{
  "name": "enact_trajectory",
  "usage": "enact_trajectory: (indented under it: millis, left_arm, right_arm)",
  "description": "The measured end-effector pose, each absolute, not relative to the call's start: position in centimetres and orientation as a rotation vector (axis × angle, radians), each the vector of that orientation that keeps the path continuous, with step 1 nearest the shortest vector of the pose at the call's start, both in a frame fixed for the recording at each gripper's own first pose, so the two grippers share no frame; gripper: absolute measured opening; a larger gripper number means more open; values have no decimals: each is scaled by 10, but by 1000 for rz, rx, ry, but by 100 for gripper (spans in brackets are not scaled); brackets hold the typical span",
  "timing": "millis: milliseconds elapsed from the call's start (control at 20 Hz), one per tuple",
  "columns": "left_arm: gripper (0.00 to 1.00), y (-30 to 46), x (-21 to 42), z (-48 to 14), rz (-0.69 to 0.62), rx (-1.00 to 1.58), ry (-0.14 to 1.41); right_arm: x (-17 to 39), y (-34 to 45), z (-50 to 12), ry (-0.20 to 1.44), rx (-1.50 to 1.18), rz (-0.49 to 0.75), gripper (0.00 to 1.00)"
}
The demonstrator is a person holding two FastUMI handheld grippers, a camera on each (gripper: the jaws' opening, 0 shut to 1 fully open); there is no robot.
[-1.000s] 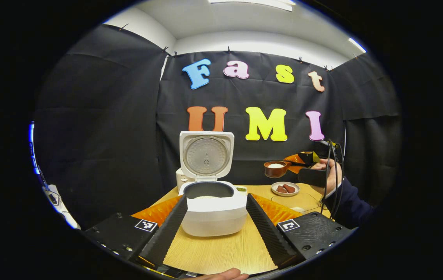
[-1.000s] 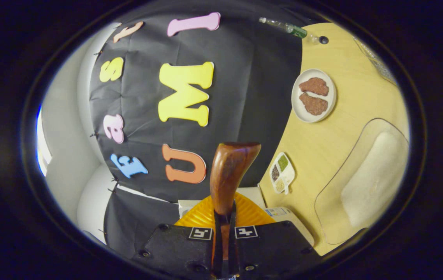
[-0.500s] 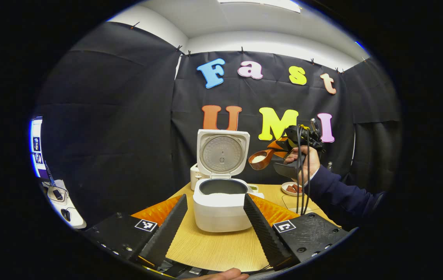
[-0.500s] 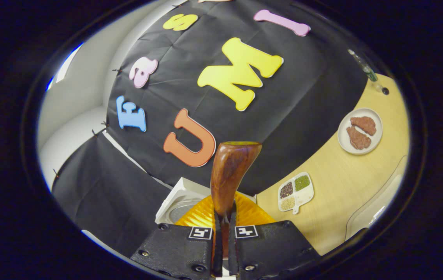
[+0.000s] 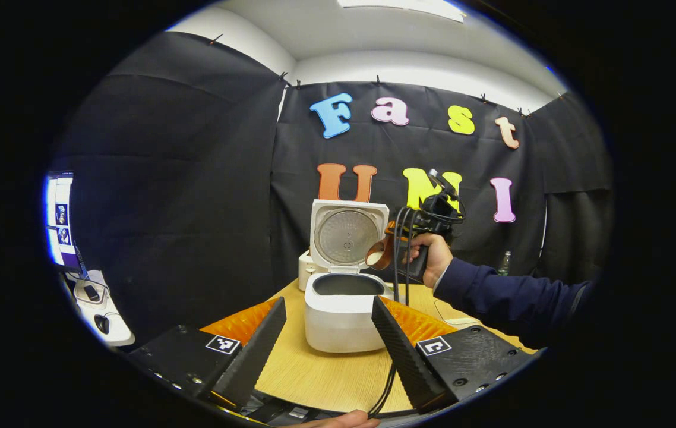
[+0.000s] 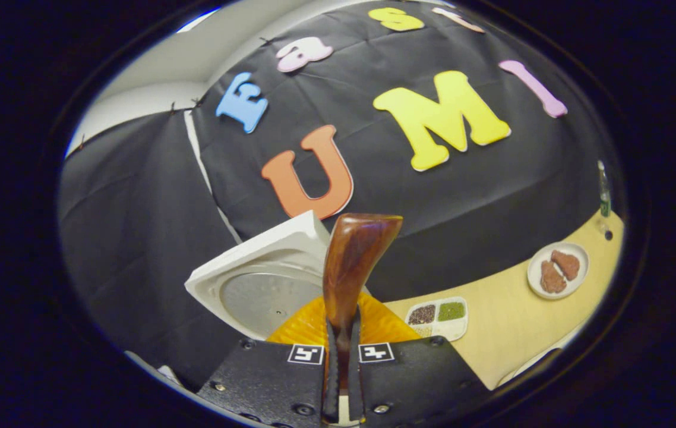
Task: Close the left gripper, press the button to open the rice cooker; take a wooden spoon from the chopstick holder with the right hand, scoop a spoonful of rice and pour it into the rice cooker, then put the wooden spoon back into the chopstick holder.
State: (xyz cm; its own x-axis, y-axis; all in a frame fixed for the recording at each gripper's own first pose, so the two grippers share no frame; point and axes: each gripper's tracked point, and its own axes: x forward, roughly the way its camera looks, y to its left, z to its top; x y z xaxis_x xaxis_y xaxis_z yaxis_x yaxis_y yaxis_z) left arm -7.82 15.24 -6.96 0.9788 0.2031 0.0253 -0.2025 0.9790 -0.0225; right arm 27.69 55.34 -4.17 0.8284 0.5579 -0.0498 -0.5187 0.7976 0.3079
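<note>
Light wooden table: a white rice cooker with raised lid stands on it directly ahead of the left gripper. Right of the right gripper lie a white divided dish of grains and, farther right, a round white plate with two brown pieces.

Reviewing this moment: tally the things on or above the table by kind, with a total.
Rice cooker, lid up: 1
Wooden spoon, clamped in the right gripper: 1
Plate with brown pieces: 1
Divided dish of grains: 1
Bottle at the back wall: 1
Total: 5
</note>
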Motion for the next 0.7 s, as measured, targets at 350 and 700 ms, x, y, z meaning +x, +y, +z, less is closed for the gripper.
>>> enact_trajectory:
  millis: [350, 700]
  left_arm:
    - [93, 163, -83, -74, 210, -34, -28]
    - [93, 163, -78, -77, 215, -34, -18]
  right_arm:
    - [241, 591, -32, -53, -74, 652, 10]
    - [222, 610, -28, -165, -293, 682, 8]
